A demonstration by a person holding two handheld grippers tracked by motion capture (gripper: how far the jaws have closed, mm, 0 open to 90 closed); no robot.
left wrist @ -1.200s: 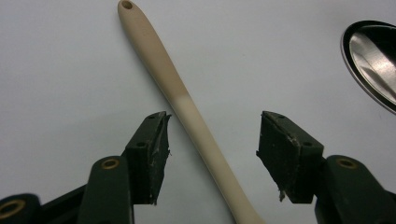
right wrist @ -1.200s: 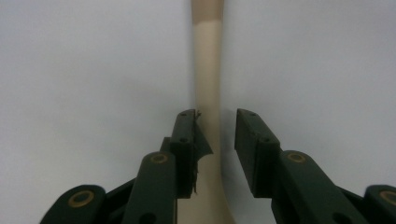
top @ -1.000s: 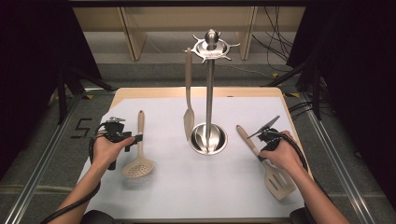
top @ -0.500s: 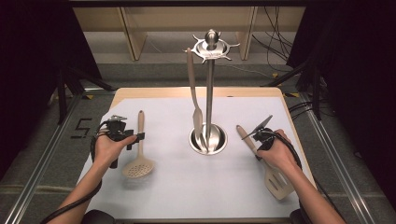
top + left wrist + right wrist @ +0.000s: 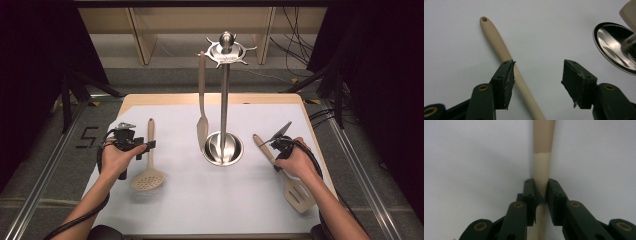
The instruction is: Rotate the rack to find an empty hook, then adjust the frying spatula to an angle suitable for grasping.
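Observation:
A beige slotted turner (image 5: 298, 195) lies at the right of the white mat. My right gripper (image 5: 278, 148) is shut on its handle (image 5: 542, 157); both pads press the shaft, and the jaws have just been closing on it. A beige slotted spoon (image 5: 148, 179) lies at the left. My left gripper (image 5: 143, 147) hovers open over its handle (image 5: 496, 42), which runs past the left pad (image 5: 507, 80) and is not clamped. A steel utensil stand (image 5: 224, 100) rises mid-table with a beige spatula (image 5: 201, 100) hanging from its top.
The stand's round mirrored base (image 5: 223, 148) sits between my two hands and appears at the right edge of the left gripper view (image 5: 616, 47). The white mat (image 5: 210, 200) covers a wooden tabletop. Dark frame legs and cables stand behind the table.
The right gripper's jaws have closed onto the turner handle. The hanging spatula swung toward the pole and back. The left hand has stayed put.

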